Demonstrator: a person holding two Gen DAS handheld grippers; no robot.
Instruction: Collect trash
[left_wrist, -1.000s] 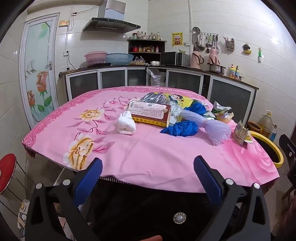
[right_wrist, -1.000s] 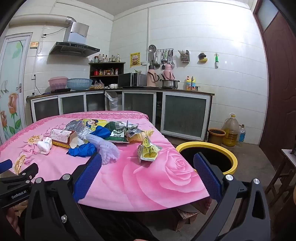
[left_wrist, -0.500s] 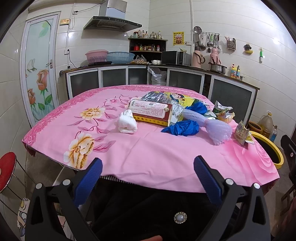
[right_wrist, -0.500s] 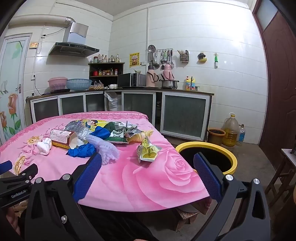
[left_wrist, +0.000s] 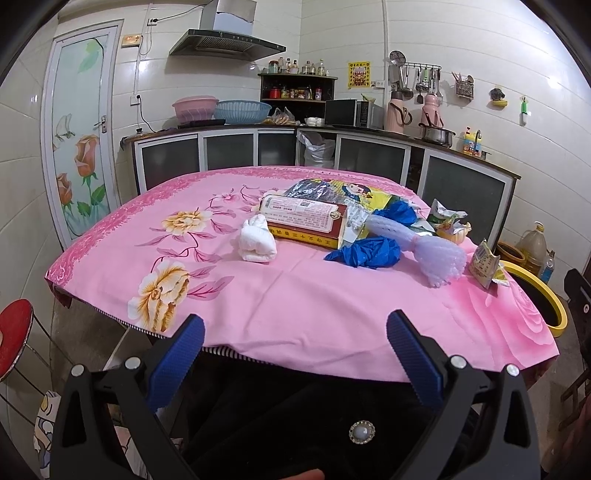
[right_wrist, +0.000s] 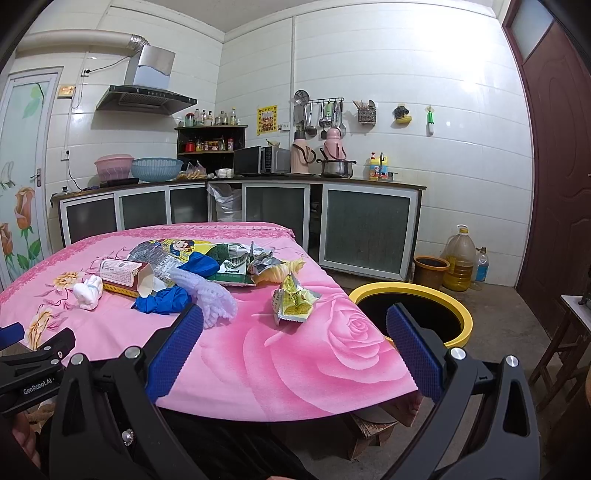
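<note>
Trash lies on the pink flowered tablecloth (left_wrist: 295, 295): a white wad (left_wrist: 257, 242), a red and yellow box (left_wrist: 306, 220), blue crumpled plastic (left_wrist: 367, 252), a pale foam net (left_wrist: 428, 251), a yellow snack wrapper (right_wrist: 293, 300) and printed bags (right_wrist: 221, 258). A yellow-rimmed bin (right_wrist: 413, 314) stands on the floor right of the table. My left gripper (left_wrist: 295, 345) is open and empty, short of the table's near edge. My right gripper (right_wrist: 295, 339) is open and empty over the table's near right corner.
Kitchen cabinets (right_wrist: 365, 229) and a counter run along the back walls. An oil jug (right_wrist: 459, 260), a bottle and a brown pot (right_wrist: 430, 271) stand on the floor by the bin. A red stool (left_wrist: 13, 338) is at left, wooden furniture (right_wrist: 561, 350) at right.
Both views have shifted only slightly; the left gripper has edged a little toward the table. Both grippers stay open and nothing on the table has moved.
</note>
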